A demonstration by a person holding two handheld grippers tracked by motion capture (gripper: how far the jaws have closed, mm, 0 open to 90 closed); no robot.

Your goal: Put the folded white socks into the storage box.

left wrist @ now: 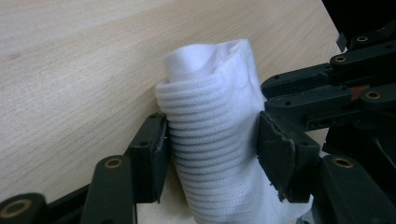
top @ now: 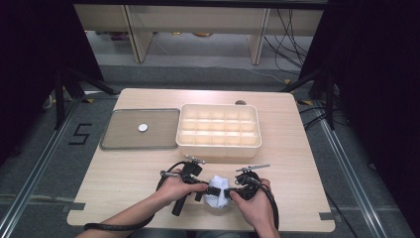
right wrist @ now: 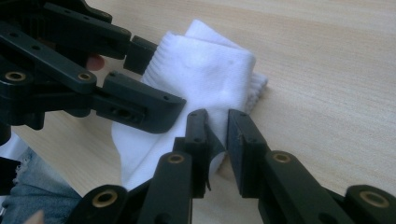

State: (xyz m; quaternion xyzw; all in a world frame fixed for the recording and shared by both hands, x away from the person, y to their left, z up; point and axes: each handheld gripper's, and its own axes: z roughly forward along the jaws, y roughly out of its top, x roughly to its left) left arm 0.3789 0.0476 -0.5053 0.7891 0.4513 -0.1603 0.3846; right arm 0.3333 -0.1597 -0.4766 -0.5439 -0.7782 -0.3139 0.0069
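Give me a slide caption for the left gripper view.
Left tool closes around a rolled white sock on the wooden table.

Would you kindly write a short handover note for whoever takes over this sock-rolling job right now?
Left hand-held gripper: jaws around the rolled white sock, pads touching its sides.
Right hand-held gripper: pinching the sock's loose edge.
Sock lies at the table's near edge; the compartment box and its lid sit farther back.
Done: sock rolled up.
Left: probably placing it in a box compartment.
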